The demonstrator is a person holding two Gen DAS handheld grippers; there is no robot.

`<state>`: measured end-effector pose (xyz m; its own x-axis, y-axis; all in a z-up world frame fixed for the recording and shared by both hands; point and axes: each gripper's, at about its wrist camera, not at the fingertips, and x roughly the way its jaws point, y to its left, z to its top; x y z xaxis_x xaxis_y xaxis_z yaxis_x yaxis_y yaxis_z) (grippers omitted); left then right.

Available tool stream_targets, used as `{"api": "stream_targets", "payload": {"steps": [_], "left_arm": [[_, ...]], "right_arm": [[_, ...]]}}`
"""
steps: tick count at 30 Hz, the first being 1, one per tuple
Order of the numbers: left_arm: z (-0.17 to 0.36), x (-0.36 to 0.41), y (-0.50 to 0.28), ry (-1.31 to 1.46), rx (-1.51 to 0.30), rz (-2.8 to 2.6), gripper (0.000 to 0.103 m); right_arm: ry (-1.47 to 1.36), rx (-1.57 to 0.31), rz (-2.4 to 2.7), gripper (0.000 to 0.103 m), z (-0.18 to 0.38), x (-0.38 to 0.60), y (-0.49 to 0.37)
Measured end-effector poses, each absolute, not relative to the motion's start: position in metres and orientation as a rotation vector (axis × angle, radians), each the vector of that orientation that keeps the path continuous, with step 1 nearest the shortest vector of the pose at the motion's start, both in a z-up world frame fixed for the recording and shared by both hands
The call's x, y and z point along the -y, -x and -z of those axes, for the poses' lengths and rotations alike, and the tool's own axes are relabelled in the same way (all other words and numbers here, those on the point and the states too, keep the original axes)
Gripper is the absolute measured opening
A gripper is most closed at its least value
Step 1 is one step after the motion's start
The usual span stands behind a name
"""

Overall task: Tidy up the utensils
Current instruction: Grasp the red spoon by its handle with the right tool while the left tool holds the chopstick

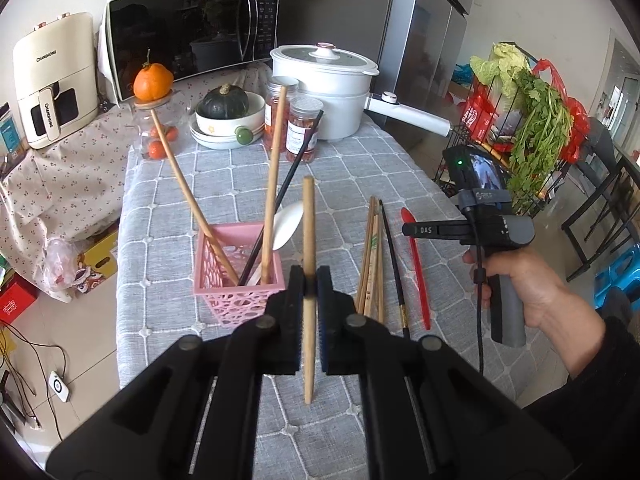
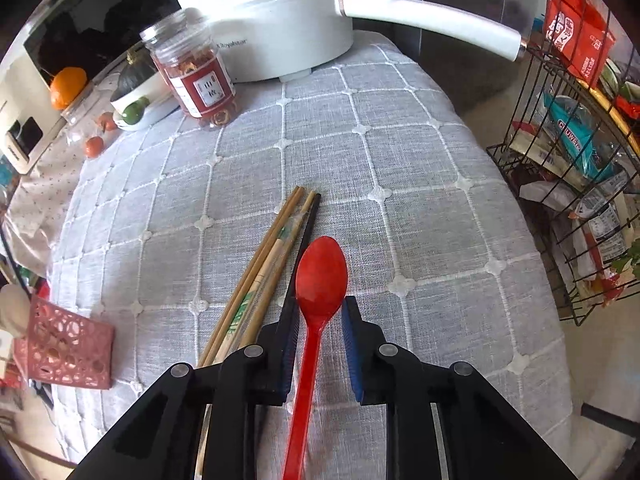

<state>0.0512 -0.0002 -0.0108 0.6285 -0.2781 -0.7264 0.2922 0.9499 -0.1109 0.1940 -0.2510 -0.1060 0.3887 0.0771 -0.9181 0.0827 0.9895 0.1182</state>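
left gripper (image 1: 309, 280) clamps a light, stiff wooden chopstick (image 1: 308, 240) mid-shaft; right gripper (image 2: 319, 312) jaws open astride the slick red spoon (image 2: 320, 276); grip its neck

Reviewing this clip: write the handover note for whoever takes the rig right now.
Left gripper: shut on a wooden chopstick, held upright near the pink basket.
Right gripper: open, straddling the red spoon lying on the tablecloth.
Done: several chopsticks and a white spoon stand in the basket.
Left: held chopstick, chopstick bundle on the cloth, red spoon.
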Motion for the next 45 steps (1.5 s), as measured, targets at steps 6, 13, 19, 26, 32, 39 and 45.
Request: {"api": "stream_targets", "payload": {"steps": [6, 13, 19, 26, 32, 39, 45], "left_arm": [[0.005, -0.001, -0.046, -0.015, -0.8, 0.329, 0.007], [-0.011, 0.002, -0.04, 0.003, -0.741, 0.325, 0.007], [-0.019, 0.003, -0.039, 0.023, -0.713, 0.317, 0.007], [-0.011, 0.009, -0.039, 0.008, -0.736, 0.327, 0.007], [-0.004, 0.01, -0.044, 0.013, -0.767, 0.335, 0.007], [-0.001, 0.009, -0.046, 0.017, -0.782, 0.341, 0.007], [0.0, 0.006, -0.051, 0.043, -0.793, 0.342, 0.007]], "right_arm": [[-0.165, -1.076, -0.062, 0.022, 0.063, 0.263, -0.163], [-0.221, -0.945, -0.145, 0.006, 0.016, 0.271, -0.132], [-0.223, -0.895, -0.188, 0.006, -0.004, 0.271, -0.12], [-0.275, -0.981, -0.16, 0.007, 0.012, 0.287, -0.129], [-0.252, -1.125, -0.135, 0.044, 0.058, 0.286, -0.156], [-0.155, -1.184, 0.002, 0.052, 0.107, 0.285, -0.192], [-0.061, -1.169, 0.045, 0.05, 0.139, 0.271, -0.212]]}}
